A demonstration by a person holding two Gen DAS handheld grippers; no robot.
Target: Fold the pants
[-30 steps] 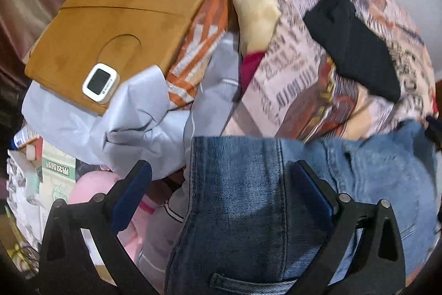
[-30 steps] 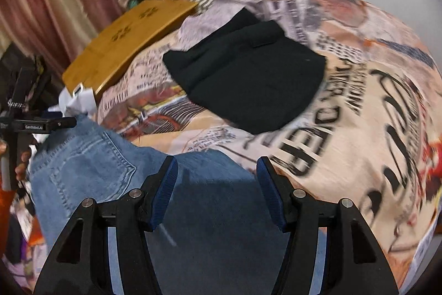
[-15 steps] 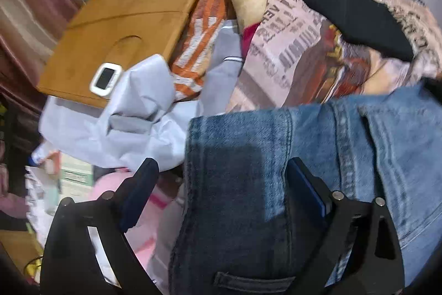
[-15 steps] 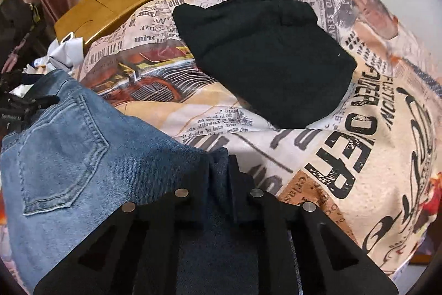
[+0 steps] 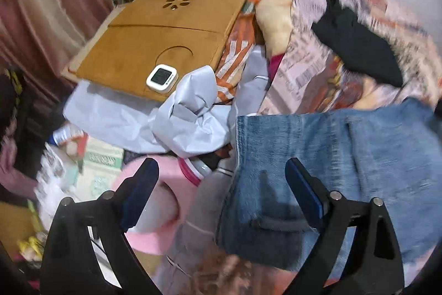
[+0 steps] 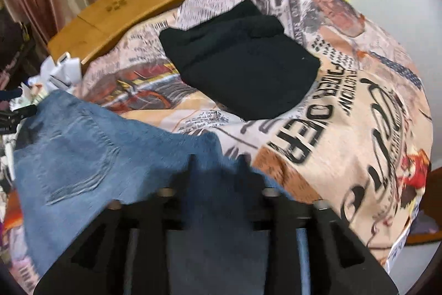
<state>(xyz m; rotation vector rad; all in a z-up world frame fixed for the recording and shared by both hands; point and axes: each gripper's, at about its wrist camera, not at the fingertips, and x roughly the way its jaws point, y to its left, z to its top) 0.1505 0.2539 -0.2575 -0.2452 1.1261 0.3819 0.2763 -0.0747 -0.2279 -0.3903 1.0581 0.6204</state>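
Note:
The blue denim pants (image 5: pixel 345 156) lie on a printed bedspread (image 6: pixel 345 107); their back pocket (image 6: pixel 74 151) shows in the right wrist view. My left gripper (image 5: pixel 221 179) is open, its right finger over the pants' waist edge, its left finger over clutter beside the bed. My right gripper (image 6: pixel 218 165) is shut on a fold of the pants' denim (image 6: pixel 215 151) and holds it up a little.
A folded black garment (image 6: pixel 243 68) lies on the bedspread beyond the pants. A wooden lap table (image 5: pixel 165 29) with a small white clock (image 5: pixel 161 78) sits at the left, above grey crumpled cloth (image 5: pixel 187 118), a pink object (image 5: pixel 154 206) and floor clutter.
My right gripper has closed on the denim and pulled it toward the camera. My left gripper stays open and has shifted left off the waistband, so more clutter shows.

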